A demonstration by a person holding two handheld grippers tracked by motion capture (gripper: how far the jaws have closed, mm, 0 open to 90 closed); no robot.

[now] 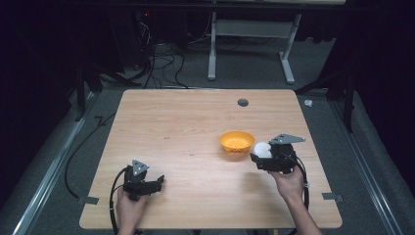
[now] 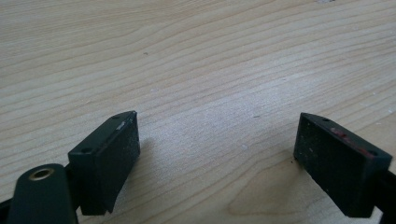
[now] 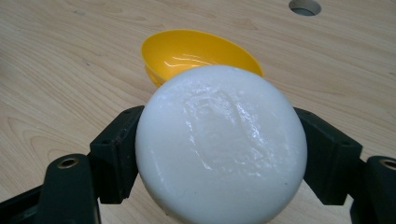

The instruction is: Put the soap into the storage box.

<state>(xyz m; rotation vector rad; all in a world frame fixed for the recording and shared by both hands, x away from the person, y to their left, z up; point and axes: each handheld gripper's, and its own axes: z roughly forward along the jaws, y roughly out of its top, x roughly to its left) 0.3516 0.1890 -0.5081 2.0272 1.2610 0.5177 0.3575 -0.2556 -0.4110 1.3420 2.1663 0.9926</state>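
The right claw (image 3: pixel 219 154) grips a white round cake (image 3: pixel 221 147) just short of the yellow bowl (image 3: pixel 196 51); dropping it in likely remains. The left claw (image 2: pixel 217 158) gapes wide, empty, over the table (image 2: pixel 196 56).

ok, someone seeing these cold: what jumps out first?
The white round object, clamped between the right gripper's jaws at the table's right side, just short of the yellow bowl. The bowl looks empty and is the one bright colour on the pale wooden table. The left gripper sits near the table's front left with its jaws wide apart and nothing between them.
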